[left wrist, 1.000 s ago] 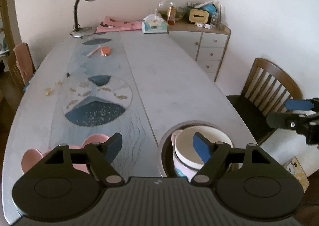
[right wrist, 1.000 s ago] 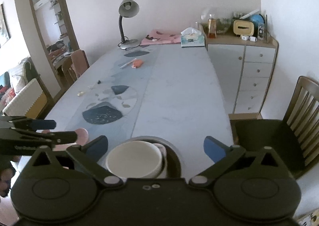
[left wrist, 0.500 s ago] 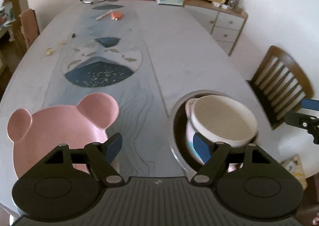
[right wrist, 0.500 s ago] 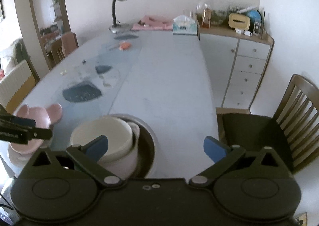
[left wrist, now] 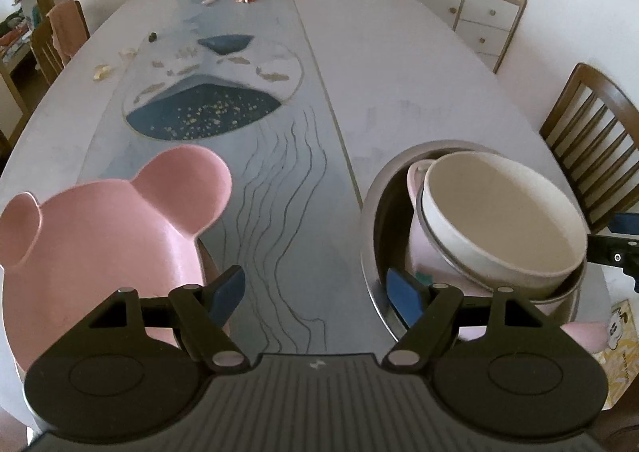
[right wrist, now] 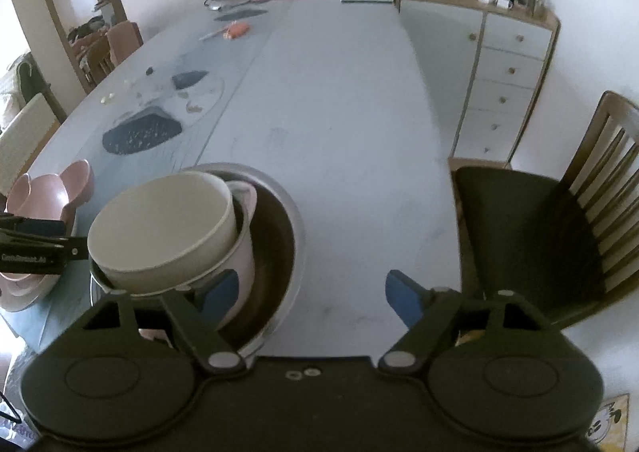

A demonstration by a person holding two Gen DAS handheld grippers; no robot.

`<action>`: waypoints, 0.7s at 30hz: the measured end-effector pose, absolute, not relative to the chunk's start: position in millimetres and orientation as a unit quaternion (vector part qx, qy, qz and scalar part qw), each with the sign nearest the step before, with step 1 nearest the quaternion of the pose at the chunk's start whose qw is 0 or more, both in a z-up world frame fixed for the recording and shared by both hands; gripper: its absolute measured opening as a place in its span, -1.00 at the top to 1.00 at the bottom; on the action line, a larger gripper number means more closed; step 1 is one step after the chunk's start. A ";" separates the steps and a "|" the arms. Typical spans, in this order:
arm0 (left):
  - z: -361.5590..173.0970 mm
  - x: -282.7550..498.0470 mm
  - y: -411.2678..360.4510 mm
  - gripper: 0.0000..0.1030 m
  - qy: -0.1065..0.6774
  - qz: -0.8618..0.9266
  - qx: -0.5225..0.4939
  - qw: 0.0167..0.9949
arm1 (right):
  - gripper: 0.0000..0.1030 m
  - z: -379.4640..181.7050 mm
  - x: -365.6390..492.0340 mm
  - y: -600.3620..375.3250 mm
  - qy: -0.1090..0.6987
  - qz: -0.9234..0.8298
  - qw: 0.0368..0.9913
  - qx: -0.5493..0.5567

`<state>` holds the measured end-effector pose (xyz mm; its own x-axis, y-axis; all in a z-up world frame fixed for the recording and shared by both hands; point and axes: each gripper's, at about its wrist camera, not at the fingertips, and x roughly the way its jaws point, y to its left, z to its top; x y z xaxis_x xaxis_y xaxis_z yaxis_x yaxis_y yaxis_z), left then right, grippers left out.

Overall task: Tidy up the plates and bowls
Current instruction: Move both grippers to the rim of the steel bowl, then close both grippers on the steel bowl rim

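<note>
Left wrist view: left tool (left wrist: 315,290) seen with fingers spread wide, nothing clamped, over grey oval counter (left wrist: 399,64). Pink bear-eared plastic bowl (left wrist: 100,228) noted at near left. Cream round bowl (left wrist: 501,212) seen tilted, nested in pale pink bowl (left wrist: 423,248) inside steel basin (left wrist: 373,220). Right wrist view: right tool (right wrist: 313,290) likewise spread, nothing held, left fingertip beside stacked bowls.
</note>
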<state>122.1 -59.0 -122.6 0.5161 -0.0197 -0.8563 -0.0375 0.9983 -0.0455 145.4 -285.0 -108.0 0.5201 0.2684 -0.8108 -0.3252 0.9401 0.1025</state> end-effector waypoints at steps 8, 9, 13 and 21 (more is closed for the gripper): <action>-135.1 129.4 -61.5 -0.40 0.504 -0.002 -0.040 0.863 | -0.04 -123.3 158.3 -282.7 0.492 0.182 0.851 -0.012; -135.9 130.5 -60.8 -0.33 0.506 -0.005 -0.046 0.861 | 0.01 -124.8 160.3 -282.8 0.496 0.182 0.849 -0.008; -136.6 134.2 -62.5 0.07 0.513 -0.020 -0.066 0.856 | 0.22 -128.3 165.0 -279.0 0.504 0.193 0.842 -0.008; -140.8 140.1 -62.0 0.64 0.533 -0.043 -0.118 0.836 | 0.50 -134.2 169.8 -279.2 0.519 0.202 0.830 0.002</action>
